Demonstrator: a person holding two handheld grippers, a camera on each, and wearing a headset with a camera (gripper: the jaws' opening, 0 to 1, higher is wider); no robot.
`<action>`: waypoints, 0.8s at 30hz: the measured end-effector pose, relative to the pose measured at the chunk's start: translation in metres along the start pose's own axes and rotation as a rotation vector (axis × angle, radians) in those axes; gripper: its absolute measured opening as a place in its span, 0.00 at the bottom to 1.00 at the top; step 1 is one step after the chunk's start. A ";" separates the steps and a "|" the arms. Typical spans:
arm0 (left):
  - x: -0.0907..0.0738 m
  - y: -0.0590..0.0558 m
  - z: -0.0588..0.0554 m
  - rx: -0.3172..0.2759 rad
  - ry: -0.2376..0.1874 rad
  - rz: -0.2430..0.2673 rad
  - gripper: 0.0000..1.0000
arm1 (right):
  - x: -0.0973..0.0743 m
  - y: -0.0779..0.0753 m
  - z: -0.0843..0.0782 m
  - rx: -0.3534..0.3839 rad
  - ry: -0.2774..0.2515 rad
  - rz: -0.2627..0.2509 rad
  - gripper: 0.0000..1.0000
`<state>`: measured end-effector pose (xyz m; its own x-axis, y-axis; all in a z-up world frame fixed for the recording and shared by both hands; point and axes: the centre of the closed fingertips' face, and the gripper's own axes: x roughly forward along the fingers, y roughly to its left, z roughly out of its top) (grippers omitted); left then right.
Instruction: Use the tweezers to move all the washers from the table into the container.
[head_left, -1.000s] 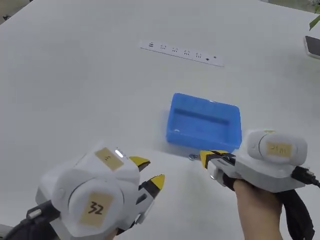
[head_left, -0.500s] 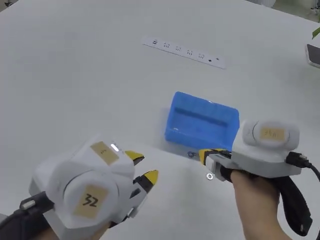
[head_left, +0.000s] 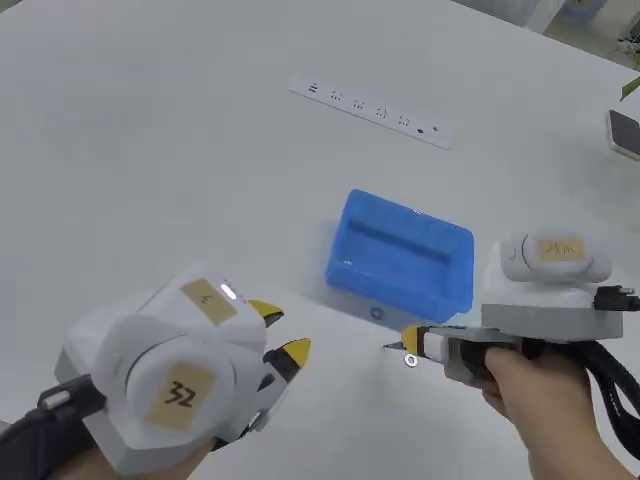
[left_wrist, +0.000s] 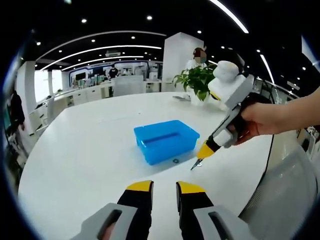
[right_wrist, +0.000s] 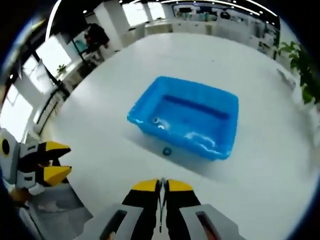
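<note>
Presently the right gripper (head_left: 410, 341) clamps the tweezers (head_left: 393, 347), tips above the table (head_left: 200, 150) near 1 washer (head_left: 376, 313) lying just beside the blue container (head_left: 395, 286); the left gripper (head_left: 282, 332) hovers empty, jaws slightly apart.

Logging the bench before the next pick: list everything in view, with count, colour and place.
table: one, white, bearing the rest.
container: one, blue, mid-table.
washer on the table: one, greyish, just in front of the container.
washer in the container: one, pale, near one wall.
tweezers: one, dark, tip pointing out of the right gripper.
small ring: one, silvery, by the tweezers' tip; held or lying, cannot tell.
power strip: one, white, beyond the container.
plant: one, green, by the table's edge.
left gripper: one, white, yellow-tipped jaws, open.
right gripper: one, same colours, shut on the tweezers.
hand: one, holding the right gripper.
</note>
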<state>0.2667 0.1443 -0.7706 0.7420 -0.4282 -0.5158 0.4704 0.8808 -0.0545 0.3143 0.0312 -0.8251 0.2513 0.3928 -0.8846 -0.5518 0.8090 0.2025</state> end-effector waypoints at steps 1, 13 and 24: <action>0.000 0.000 0.000 0.004 -0.001 0.002 0.16 | 0.000 0.000 0.003 -0.024 -0.026 -0.008 0.01; 0.002 0.000 -0.002 0.009 0.011 0.004 0.15 | 0.005 -0.003 0.020 -0.109 -0.127 -0.065 0.01; 0.003 0.000 -0.005 0.009 0.021 0.004 0.15 | -0.005 0.011 0.048 -0.290 -0.324 0.104 0.02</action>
<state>0.2665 0.1445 -0.7762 0.7337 -0.4206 -0.5336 0.4722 0.8803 -0.0447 0.3449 0.0589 -0.7985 0.3930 0.6196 -0.6794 -0.7757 0.6202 0.1168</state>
